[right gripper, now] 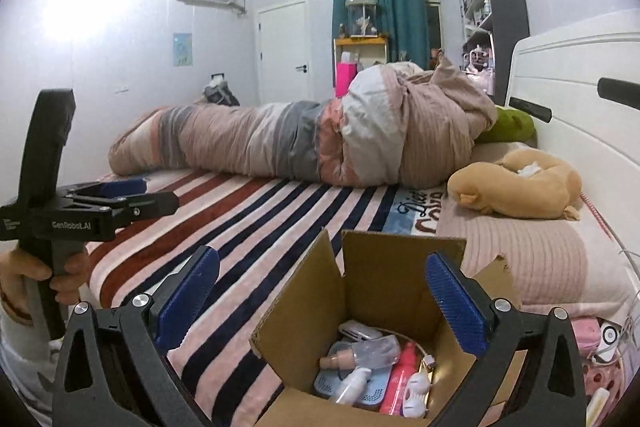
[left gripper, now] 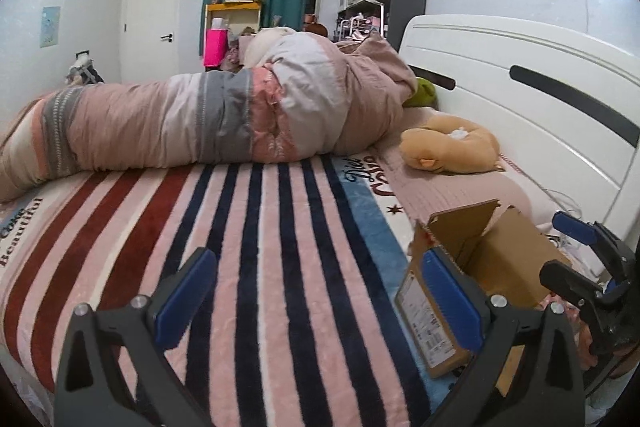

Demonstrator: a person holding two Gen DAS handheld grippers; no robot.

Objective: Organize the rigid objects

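An open cardboard box (right gripper: 384,287) stands on the striped blanket near the pillow. Inside it lie several small items, among them a pink bottle (right gripper: 400,375), a white spray bottle (right gripper: 352,383) and a flat blue case (right gripper: 372,393). My right gripper (right gripper: 322,263) hovers open over the box with nothing between its fingers. My left gripper (left gripper: 318,263) is open and empty above the bare blanket, left of the box (left gripper: 504,251). In the right wrist view the left gripper (right gripper: 148,193) shows at the far left, held by a hand (right gripper: 24,275). The right gripper (left gripper: 568,251) shows at the left wrist view's right edge.
A rolled quilt (right gripper: 320,143) lies across the bed behind the blanket (left gripper: 260,247). A tan plush toy (right gripper: 520,187) and a green cushion (right gripper: 512,125) rest by the white headboard (right gripper: 580,99). Pink and white oddments (right gripper: 592,343) lie right of the box.
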